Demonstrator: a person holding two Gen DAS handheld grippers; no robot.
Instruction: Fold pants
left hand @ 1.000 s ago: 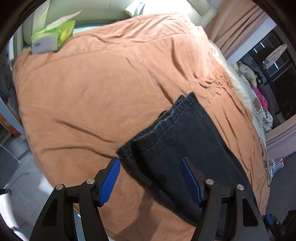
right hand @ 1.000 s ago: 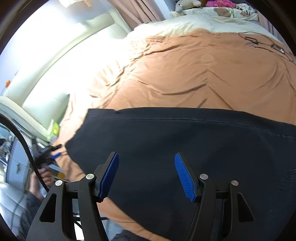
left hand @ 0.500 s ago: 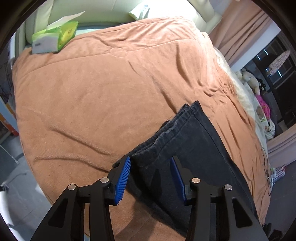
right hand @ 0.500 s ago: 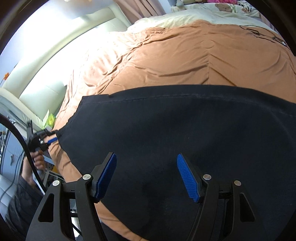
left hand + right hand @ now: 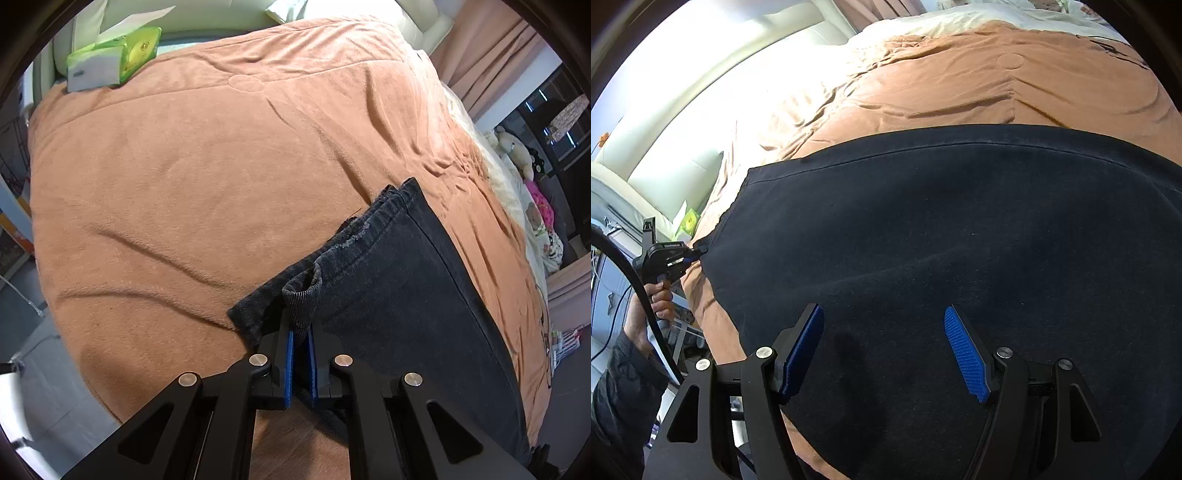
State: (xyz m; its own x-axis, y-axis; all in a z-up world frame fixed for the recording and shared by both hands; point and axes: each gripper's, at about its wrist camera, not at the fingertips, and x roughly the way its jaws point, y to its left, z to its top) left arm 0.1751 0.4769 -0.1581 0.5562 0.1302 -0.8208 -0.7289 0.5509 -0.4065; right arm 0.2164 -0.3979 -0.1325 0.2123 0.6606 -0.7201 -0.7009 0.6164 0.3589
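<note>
Left wrist view: my left tool (image 5: 300, 341) pinches the pants (image 5: 399, 295) hem on the bed (image 5: 184, 184); my right tool (image 5: 882, 350) hangs open above them.

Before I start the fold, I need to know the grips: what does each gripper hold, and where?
The left gripper pinches the dark pants at a bunched hem corner. The right gripper is open above the fabric, holding nothing.
</note>
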